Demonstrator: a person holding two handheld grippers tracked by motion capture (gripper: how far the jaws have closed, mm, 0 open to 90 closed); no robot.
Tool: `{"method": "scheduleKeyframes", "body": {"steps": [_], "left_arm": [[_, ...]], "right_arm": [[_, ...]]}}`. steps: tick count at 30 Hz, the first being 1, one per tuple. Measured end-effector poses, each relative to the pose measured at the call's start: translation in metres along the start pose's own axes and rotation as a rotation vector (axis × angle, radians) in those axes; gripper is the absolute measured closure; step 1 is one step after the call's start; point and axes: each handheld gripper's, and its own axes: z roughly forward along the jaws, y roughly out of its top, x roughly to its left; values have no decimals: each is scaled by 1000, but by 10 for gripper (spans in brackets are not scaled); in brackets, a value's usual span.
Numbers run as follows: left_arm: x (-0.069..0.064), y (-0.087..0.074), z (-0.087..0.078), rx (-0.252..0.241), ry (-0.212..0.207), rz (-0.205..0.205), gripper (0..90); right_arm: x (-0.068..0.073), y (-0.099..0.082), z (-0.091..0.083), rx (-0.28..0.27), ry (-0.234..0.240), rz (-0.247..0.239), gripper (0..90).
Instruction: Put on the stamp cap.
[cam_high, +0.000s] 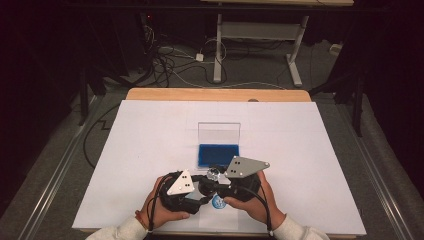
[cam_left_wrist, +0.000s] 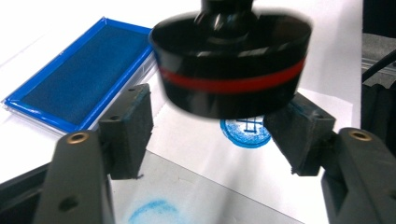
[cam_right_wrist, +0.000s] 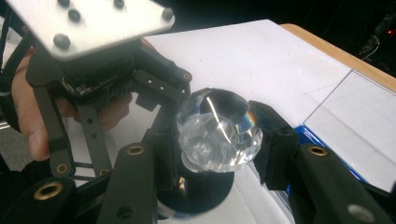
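We see the right tongs clamped on the faceted glass knob of a stamp, whose black base sits below. Just behind, the left tongs face us, a hand holding them. White paper covers the desk; a blue ink pad peeks out at right.

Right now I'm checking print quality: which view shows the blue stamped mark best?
The left gripper view: the blue stamped mark is close, partly behind the stamp. The high view shows a tiny blue spot.
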Motion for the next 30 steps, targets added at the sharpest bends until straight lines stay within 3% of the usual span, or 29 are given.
{"method": "scheduleKeyframes", "body": {"steps": [9, 15, 30], "left_arm": [[1, -1, -1, 10, 63, 0, 236], [4, -4, -3, 28, 76, 3, 219], [20, -13, -27, 13, 145, 20, 192]], "right_arm": [[-5, 0, -6, -10, -17, 7, 573], [-11, 0, -13, -12, -30, 15, 572], [-24, 1, -34, -20, -96, -4, 572]]}}
